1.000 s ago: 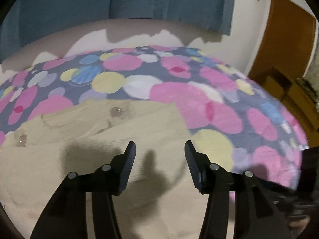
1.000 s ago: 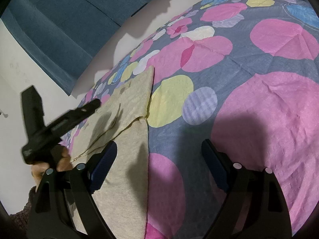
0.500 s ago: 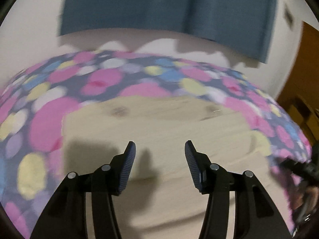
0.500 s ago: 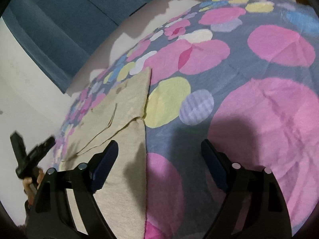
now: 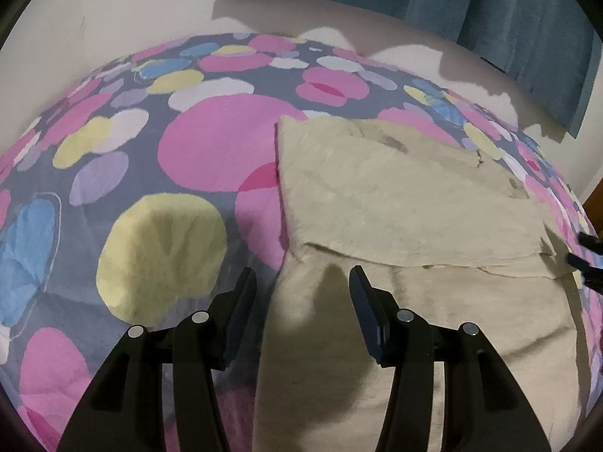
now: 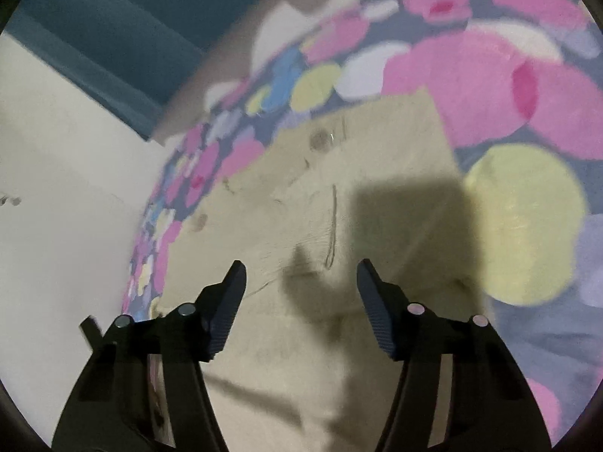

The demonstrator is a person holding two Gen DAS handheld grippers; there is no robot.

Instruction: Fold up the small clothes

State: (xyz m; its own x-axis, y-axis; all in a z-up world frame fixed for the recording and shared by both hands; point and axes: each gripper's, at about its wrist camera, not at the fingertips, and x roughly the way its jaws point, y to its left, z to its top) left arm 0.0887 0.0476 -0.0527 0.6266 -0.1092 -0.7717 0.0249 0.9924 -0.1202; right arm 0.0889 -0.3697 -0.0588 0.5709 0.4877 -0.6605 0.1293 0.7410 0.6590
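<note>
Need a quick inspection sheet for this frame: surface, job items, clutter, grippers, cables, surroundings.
Surface: bedspread with pink, yellow, blue and white dots on grey.
Job's things: beige garment lying flat on the bedspread, one panel folded over with its edge running across; dark spots near the far edge.
Clutter: nothing seen.
Grippers: left gripper open, nothing between the fingers, over the garment's left edge. Right gripper open, its jaws have just been closing, nothing between them, over the garment; the view is blurred.
Cables: nothing seen.
Surroundings: blue curtain, pale wall.
</note>
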